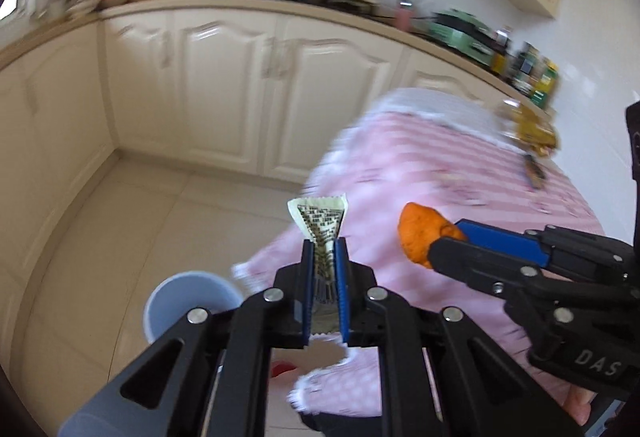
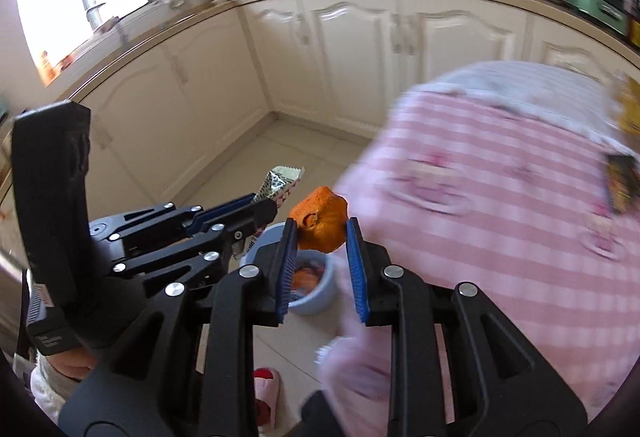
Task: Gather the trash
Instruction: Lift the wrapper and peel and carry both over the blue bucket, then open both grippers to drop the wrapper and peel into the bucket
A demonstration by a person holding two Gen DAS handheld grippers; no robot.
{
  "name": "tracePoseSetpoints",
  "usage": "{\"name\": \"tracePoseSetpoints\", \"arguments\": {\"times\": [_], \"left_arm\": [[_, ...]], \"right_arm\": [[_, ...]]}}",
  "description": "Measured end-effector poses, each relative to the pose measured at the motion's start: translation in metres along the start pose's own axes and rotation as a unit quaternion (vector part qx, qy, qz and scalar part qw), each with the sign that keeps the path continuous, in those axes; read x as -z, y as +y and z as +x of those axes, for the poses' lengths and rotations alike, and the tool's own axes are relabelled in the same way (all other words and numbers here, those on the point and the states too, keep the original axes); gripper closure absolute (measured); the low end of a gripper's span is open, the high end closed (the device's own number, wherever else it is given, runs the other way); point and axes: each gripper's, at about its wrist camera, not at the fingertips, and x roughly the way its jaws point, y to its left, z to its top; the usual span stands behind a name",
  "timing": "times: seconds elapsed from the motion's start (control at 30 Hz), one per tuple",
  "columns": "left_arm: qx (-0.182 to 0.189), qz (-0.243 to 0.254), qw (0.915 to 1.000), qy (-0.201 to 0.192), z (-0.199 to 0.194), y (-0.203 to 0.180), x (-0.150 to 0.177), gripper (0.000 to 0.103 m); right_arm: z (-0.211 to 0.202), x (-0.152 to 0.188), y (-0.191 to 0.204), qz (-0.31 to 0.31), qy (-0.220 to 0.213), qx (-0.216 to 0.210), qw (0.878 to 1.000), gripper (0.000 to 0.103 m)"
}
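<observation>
1. Left wrist view: the left gripper (image 1: 325,243) pinches a wrapper (image 1: 320,223) between its pads; the blue bin (image 1: 176,301) sits below-left.
2. Right wrist view: the right gripper (image 2: 322,233) pinches an orange peel (image 2: 320,223), directly above that bin.

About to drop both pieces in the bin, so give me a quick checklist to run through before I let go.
1. Left gripper clamped on the wrapper: ok.
2. Right gripper clamped on the orange peel: ok.
3. Blue bin in sight on the floor: ok.
4. Peel over the bin's opening: ok in the right wrist view.
5. Wrapper over the bin: cannot tell; the left wrist view puts the bin down and left of it.
6. Trash left on the pink tablecloth: not ok, wrappers remain.
</observation>
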Motion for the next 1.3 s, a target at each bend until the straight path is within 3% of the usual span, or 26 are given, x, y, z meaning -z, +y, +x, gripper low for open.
{"name": "tracePoseSetpoints", "arguments": {"times": [0.17,0.3,0.47,0.57,0.63,0.7,1.1,1.3], "left_arm": [[-0.045,-0.067,0.9965,0.022,0.013,0.079,0.017,0.093],[-0.070,-0.128,0.9878,0.054,0.044,0.140,0.034,0.093],[-0.076,-0.171,0.9772,0.100,0.099,0.181,0.046,0.092],[-0.077,-0.178,0.9739,0.118,0.123,0.193,0.048,0.083],[-0.081,-0.187,0.9718,0.118,0.131,0.201,0.050,0.062],[-0.086,-0.204,0.9693,0.106,0.132,0.210,0.054,0.055],[-0.102,-0.228,0.9598,0.128,0.128,0.225,0.081,0.052],[-0.110,-0.229,0.9603,0.115,0.118,0.224,0.077,0.052]], "right_arm": [[0.078,-0.005,0.040,-0.019,0.034,-0.046,0.998,0.078],[0.142,0.005,0.057,-0.017,0.070,-0.054,0.996,0.078],[0.200,0.020,0.058,-0.003,0.102,-0.050,0.994,0.078],[0.223,0.026,0.052,0.007,0.116,-0.044,0.992,0.078],[0.235,0.030,0.049,0.014,0.122,-0.041,0.992,0.078],[0.243,0.031,0.046,0.017,0.127,-0.040,0.991,0.078],[0.271,0.031,0.054,0.019,0.142,-0.043,0.989,0.078],[0.275,0.021,0.057,0.015,0.125,-0.044,0.991,0.078]]}}
